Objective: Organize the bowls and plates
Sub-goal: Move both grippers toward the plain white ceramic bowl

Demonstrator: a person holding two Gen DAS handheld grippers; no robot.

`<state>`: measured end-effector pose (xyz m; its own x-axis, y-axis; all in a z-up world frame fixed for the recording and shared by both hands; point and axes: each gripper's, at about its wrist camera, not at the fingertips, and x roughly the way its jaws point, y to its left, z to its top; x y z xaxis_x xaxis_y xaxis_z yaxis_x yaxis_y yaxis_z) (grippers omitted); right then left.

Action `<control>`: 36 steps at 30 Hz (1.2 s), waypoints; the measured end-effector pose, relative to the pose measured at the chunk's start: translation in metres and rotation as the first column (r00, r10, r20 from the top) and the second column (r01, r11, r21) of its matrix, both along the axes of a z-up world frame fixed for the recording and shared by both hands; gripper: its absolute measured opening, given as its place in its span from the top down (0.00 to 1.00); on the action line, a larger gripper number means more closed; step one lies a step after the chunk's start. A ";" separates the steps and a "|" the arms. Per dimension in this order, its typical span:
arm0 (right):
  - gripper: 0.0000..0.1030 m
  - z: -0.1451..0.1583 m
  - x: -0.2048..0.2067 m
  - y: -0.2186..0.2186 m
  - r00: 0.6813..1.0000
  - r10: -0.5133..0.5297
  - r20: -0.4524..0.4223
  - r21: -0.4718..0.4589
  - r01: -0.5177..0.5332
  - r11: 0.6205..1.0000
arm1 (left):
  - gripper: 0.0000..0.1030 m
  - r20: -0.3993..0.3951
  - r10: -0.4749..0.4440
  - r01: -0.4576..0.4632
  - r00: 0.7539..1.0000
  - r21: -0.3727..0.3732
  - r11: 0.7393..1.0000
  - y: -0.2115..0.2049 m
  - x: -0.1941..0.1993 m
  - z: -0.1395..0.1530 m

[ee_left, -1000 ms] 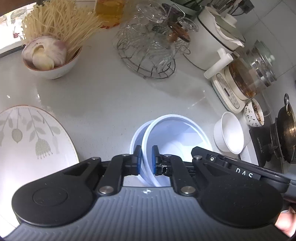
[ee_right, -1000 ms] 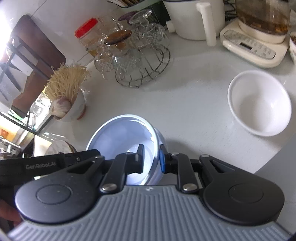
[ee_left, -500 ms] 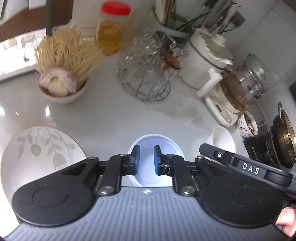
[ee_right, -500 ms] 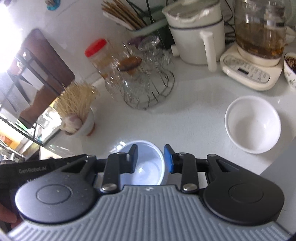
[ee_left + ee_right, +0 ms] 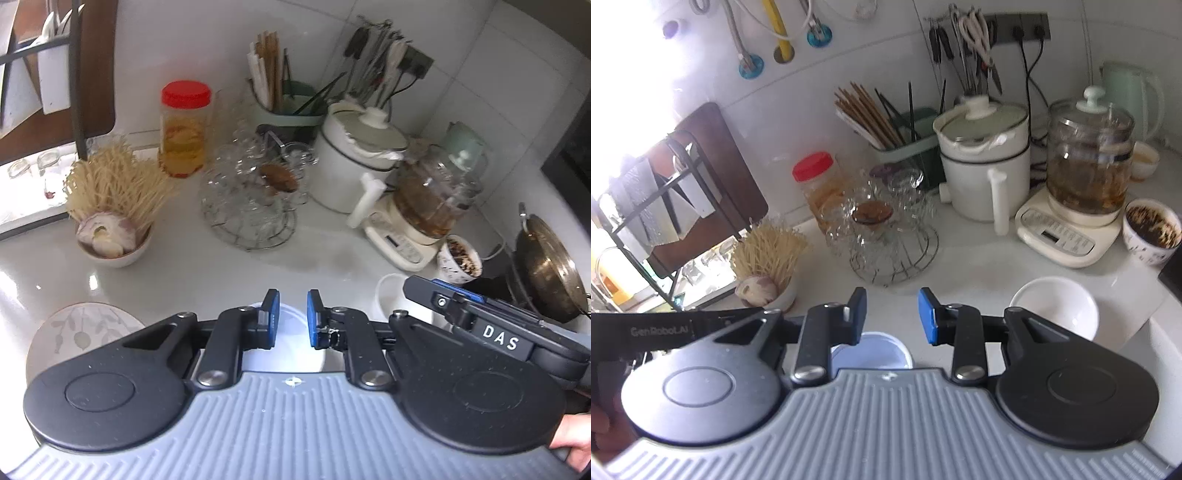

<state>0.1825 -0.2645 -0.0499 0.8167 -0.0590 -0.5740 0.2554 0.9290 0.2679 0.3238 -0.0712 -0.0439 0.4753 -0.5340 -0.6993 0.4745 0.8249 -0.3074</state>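
Both grippers, left point(image 5: 291, 317) & right point(image 5: 892, 314), hang open, holding nothing. White bowl point(image 5: 1054, 312) sits right of the stacked bowls point(image 5: 870, 350), nearer the right gripper.

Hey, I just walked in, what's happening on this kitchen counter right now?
A person is tidying dishes with two hand-held tongs. Both the left tongs and the right tongs are open and empty, hovering above a pale blue bowl that sits on the counter. A patterned plate lies to its left and a white bowl to its right, neither one being touched.
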 end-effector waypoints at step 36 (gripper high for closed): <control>0.66 -0.036 -0.050 -0.126 0.937 -0.339 -0.087 0.053 0.344 0.938 | 0.70 -0.018 -0.290 0.290 0.957 0.127 0.949 -0.179 0.022 -0.031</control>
<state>0.1330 -0.3909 -0.0855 0.7085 -0.2865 -0.6449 0.5757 0.7632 0.2934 0.3457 -0.2501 -0.0748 0.3134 -0.5560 -0.7698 0.6992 0.6836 -0.2091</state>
